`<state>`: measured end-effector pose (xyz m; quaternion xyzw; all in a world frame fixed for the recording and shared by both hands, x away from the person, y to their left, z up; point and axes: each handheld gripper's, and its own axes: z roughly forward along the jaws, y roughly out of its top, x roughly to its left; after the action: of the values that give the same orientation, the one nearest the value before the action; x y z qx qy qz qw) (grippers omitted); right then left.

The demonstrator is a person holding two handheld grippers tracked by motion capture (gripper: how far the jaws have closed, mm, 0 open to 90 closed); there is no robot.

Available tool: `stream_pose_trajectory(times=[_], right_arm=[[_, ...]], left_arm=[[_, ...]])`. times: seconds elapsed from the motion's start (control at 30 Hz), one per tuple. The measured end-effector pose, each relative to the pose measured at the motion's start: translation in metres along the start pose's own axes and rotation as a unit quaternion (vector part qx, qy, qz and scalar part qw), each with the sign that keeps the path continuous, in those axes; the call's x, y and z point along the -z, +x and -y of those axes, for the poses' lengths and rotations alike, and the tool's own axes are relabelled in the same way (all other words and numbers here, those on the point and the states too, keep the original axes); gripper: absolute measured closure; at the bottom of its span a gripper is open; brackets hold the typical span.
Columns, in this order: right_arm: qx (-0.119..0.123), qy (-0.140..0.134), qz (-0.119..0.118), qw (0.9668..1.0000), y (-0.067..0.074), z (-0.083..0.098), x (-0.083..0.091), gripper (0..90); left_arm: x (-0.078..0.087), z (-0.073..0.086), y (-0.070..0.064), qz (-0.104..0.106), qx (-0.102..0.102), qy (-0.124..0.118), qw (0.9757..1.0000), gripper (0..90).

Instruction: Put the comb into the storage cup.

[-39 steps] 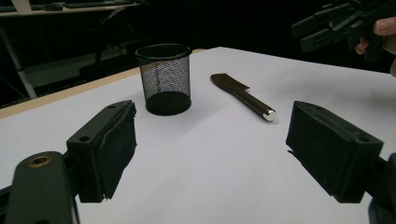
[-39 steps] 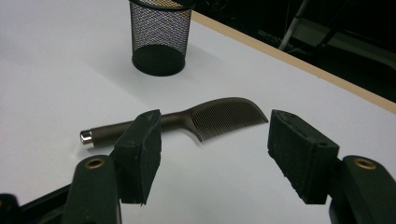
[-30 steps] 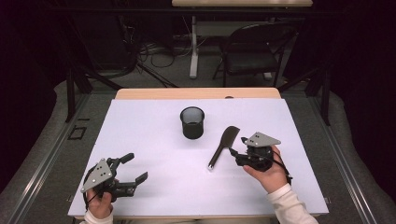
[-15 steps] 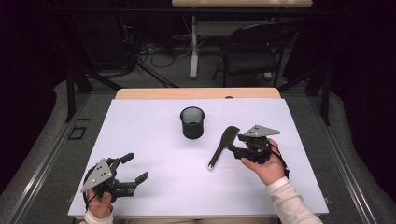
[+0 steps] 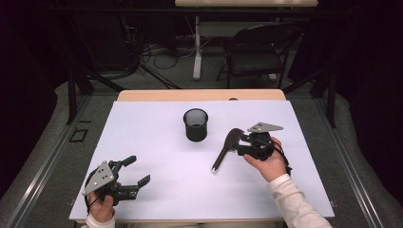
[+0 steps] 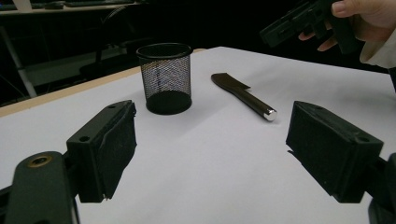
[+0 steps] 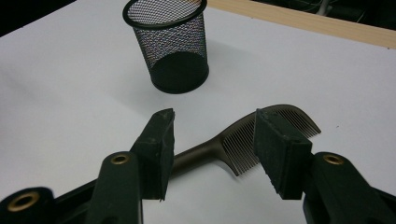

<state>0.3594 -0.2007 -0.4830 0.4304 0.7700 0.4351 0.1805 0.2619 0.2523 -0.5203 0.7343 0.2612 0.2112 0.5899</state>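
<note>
Tongs: left (image 5: 134, 173) open – right (image 7: 212, 154) closing, straddling comb (image 7: 247, 140) | one comb | one mesh cup (image 5: 196, 124)

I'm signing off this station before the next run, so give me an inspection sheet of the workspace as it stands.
Surface: white table top with a wooden far edge, bare around the things.
Job's things: dark comb lying flat; black mesh cup upright, apart from the comb.
Clutter: nothing seen.
Grippers: right gripper over the comb's toothed end, jaws have just been closing, pads not pressing it; left gripper wide open, nothing between its jaws.
Cables: cable trailing at the right hand; more on the floor beyond.
Surroundings: dark room, folding chair behind the table.
</note>
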Motion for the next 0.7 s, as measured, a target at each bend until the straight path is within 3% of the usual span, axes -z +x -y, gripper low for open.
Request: stream_pose_trajectory(times=[0.23, 0.33, 0.7], right_arm=[[-0.012, 0.018, 0.0, 0.9998, -0.002, -0.003, -0.003, 55.0], [-0.007, 0.029, 0.0, 0.9995, -0.002, -0.006, -0.004, 68.0], [-0.01, 0.059, -0.002, 0.9982, -0.003, -0.012, -0.008, 87.7]], left_arm=[[0.0, 0.0, 0.0, 0.001, 0.0, -0.001, 1.0, 16.1], [0.0, 0.0, 0.0, -0.001, 0.001, 0.001, 1.0, 16.0], [-0.001, 0.0, 0.0, 0.0, 0.001, -0.001, 1.0, 16.0]])
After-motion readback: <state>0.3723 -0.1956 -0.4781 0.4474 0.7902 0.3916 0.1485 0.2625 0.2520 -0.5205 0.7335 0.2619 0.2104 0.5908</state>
